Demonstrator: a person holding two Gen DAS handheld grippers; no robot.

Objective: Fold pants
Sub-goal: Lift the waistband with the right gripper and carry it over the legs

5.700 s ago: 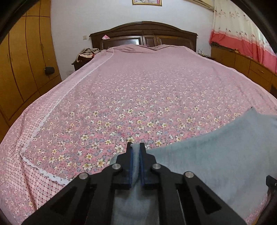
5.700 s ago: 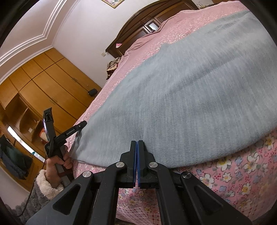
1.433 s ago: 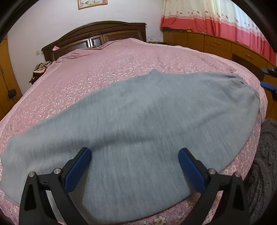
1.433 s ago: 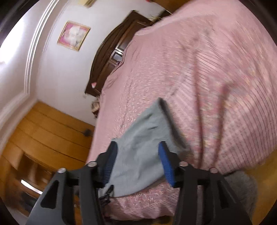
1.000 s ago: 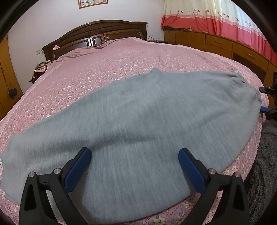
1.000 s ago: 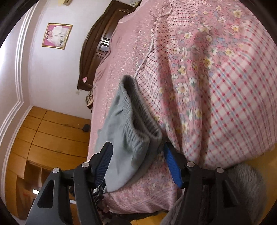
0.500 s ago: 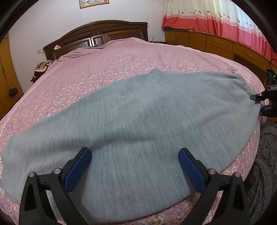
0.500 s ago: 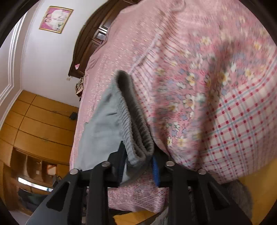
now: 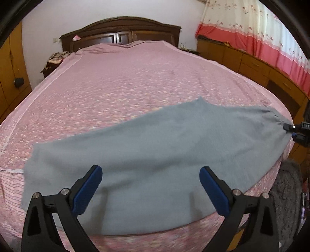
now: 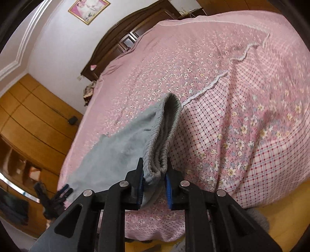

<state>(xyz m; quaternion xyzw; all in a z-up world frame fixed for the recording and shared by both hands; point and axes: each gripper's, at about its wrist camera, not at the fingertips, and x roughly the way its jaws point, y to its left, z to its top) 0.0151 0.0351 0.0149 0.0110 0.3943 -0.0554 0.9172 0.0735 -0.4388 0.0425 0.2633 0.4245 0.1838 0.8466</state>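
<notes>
the bed filled most of what you saw, covered in a pink flowered sheet with a checked border and white lace trim hanging over its edge. the grey pants lay flat across the near part of it, folded lengthwise, legs running to your left and the gathered elastic waistband at your right. behind stood a dark wooden headboard, orange wood wardrobes, a low cabinet under red and cream curtains, and a framed picture on the white wall. no writing was readable. your right claw pinched the waistband corner. your left claw hovered spread wide above the pants, holding nothing.
</notes>
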